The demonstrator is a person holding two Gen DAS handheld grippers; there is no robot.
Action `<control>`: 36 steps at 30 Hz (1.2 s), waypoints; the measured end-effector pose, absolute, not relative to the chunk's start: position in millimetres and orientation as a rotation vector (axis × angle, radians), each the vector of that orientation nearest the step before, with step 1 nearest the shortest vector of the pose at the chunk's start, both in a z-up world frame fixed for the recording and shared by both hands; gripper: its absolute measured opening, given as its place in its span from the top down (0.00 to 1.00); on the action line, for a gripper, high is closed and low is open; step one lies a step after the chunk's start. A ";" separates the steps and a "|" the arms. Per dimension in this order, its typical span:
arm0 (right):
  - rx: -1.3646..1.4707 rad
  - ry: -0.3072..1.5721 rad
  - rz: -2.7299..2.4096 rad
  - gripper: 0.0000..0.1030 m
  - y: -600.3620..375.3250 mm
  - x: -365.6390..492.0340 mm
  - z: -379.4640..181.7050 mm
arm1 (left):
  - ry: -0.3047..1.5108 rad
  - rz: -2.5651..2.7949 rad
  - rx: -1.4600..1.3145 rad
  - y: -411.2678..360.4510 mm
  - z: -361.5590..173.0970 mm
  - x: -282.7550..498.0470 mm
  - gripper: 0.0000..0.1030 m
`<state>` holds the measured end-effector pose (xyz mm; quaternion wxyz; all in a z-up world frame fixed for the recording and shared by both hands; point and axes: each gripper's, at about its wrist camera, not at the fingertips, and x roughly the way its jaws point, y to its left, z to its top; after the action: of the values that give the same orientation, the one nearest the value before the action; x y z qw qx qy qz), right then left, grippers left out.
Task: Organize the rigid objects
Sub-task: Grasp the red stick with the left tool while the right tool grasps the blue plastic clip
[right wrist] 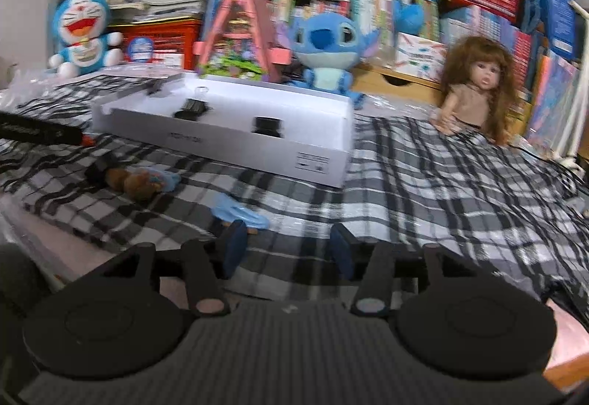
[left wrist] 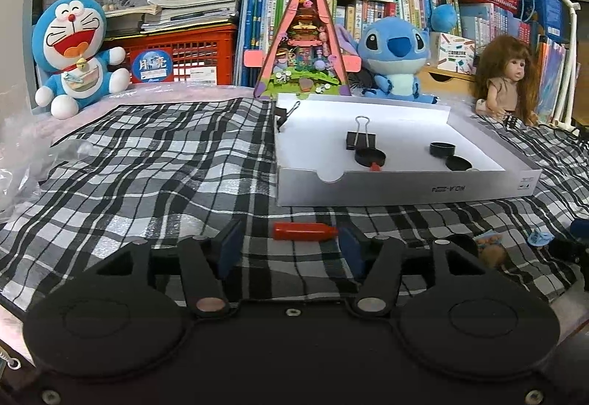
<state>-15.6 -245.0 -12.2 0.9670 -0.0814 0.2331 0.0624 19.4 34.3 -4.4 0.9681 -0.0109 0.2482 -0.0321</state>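
Observation:
A red cylinder (left wrist: 303, 231) lies crosswise on the checked cloth, just ahead of my left gripper (left wrist: 291, 243). That gripper is open, and the pads do not press on the cylinder. Behind it stands a shallow white box (left wrist: 405, 189) holding a binder clip (left wrist: 360, 139), a black ring (left wrist: 441, 148) and black round caps (left wrist: 458, 163). My right gripper (right wrist: 288, 245) is open with nothing between its fingers. A small light-blue piece (right wrist: 239, 213) lies just ahead of its left finger, and a brown toy (right wrist: 132, 182) lies further left. The white box (right wrist: 221, 144) is beyond them.
Plush toys (left wrist: 73, 52), a pink triangular toy house (left wrist: 305, 37) and stacked books line the back. A long-haired doll (right wrist: 475, 92) sits at the right on the cloth. Crumpled clear plastic (left wrist: 22, 162) lies at the left edge. Small toys (left wrist: 489, 247) lie right of my left gripper.

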 end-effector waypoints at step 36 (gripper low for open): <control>0.132 0.420 -0.069 0.57 -210.6 -5.3 -20.1 | 0.492 -0.078 0.011 9.0 -10.2 29.4 0.59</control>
<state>-5.3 -210.6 -20.1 0.9753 0.0656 0.2083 -0.0340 29.4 9.0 -10.2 0.9691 0.0055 0.2434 -0.0385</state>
